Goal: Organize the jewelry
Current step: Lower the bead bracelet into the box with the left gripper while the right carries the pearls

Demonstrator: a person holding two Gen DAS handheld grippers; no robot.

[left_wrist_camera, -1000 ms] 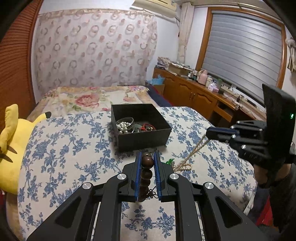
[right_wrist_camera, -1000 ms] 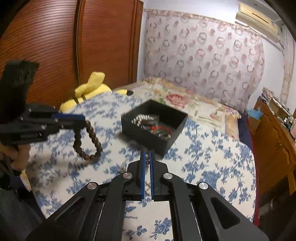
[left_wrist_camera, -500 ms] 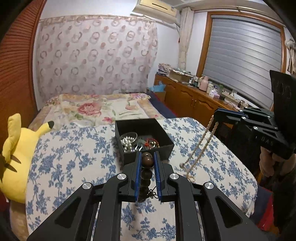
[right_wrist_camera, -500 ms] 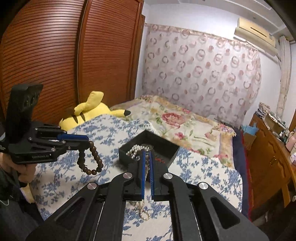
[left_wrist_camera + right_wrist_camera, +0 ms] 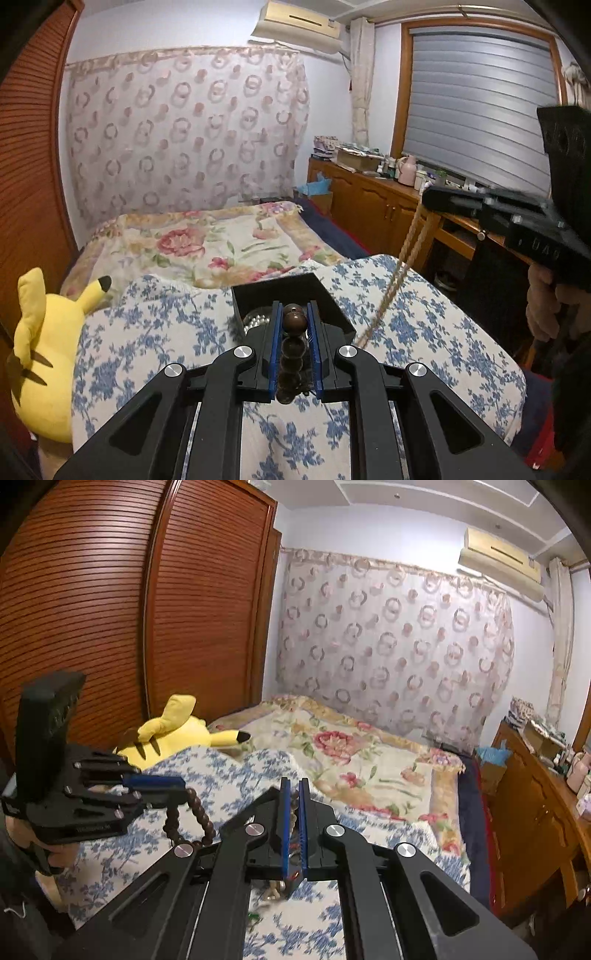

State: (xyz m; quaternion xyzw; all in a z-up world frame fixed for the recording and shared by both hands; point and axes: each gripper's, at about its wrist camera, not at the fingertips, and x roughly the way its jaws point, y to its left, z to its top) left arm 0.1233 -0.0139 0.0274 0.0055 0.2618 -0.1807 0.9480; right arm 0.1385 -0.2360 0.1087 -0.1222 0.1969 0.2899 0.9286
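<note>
Two pieces hang pinched: left gripper (image 5: 293, 325) clamps the bracelet (image 5: 294, 322), right gripper (image 5: 294, 794) the necklace (image 5: 400, 266). Lower each slowly, centred over the box (image 5: 325, 295).

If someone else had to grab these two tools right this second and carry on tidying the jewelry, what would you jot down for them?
Left hand-held gripper: shut on the brown bead bracelet, lifted above the bed.
Right hand-held gripper: shut on the long pale bead necklace, whose lower end trails down toward the blue floral cover.
The black jewelry box sits open on that cover, right ahead of the left gripper; pearls already lie inside.
Done: both pieces picked up.
Left: lower the bracelet and the necklace into the box and let go. A small green item on the cover may also need collecting.
</note>
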